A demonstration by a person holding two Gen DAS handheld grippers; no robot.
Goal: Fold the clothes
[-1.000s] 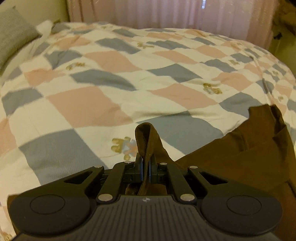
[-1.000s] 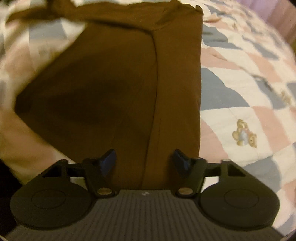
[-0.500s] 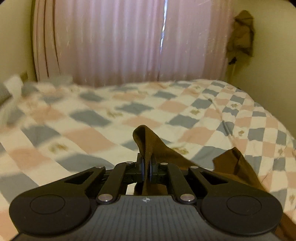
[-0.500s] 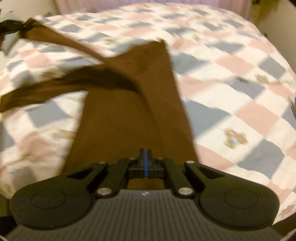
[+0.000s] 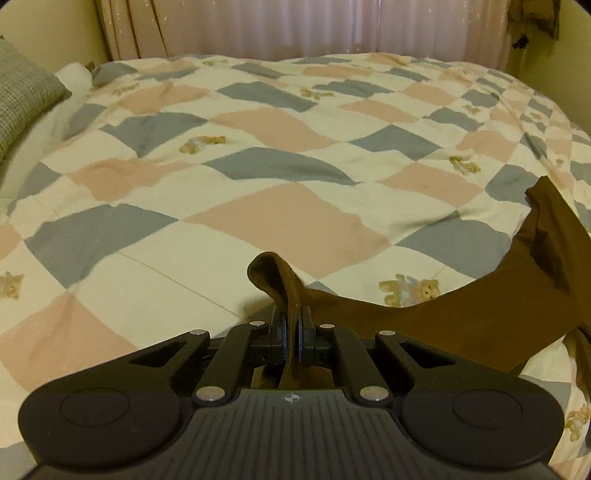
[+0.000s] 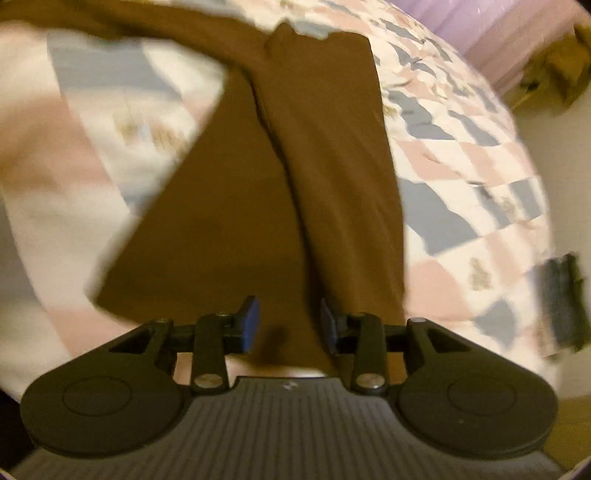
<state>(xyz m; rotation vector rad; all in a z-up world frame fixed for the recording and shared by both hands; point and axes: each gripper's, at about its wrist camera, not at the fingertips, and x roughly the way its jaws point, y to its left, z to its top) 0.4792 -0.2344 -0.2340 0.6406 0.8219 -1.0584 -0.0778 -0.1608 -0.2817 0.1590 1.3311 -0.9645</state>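
Brown garment [image 6: 280,177]: lies spread on the checked quilt [image 5: 295,221] of the bed, partly folded already, one long panel lapped lengthwise over the wider body of cloth. In the right wrist view it runs from 6 o'clock, at the fingers, up to 12 o'clock, where a narrow strip trails off toward 10 o'clock. That view is motion-blurred, so the seams and hem cannot be read.

Left gripper [image 5: 291,330]: jaws pressed together, pinching a fold of the brown cloth. A short loop of fabric stands up out of the pinch toward 11 o'clock. From the pinch the cloth stretches away toward 3 o'clock in a sagging band clear of the quilt, ending in a raised corner near the frame edge. Judgement: the corner is held high and taut so that the free part can be carried across rather than dragged.

Right gripper [image 6: 288,325]: jaws have just been opening and now stand apart. The garment lies beneath and between the blue pads [image 6: 249,321], neither pad pressing on it. Judgement: a release after setting down or smoothing that end, leaving the left hand alone in charge of the cloth.

Surroundings: grey pillow [image 5: 22,92] at 9 o'clock in the left view, pale curtain [image 5: 332,29] at 12 o'clock behind the bed.

Step in hand, judged: mid-fold. Risk: the slack band may twist as it is laid over.
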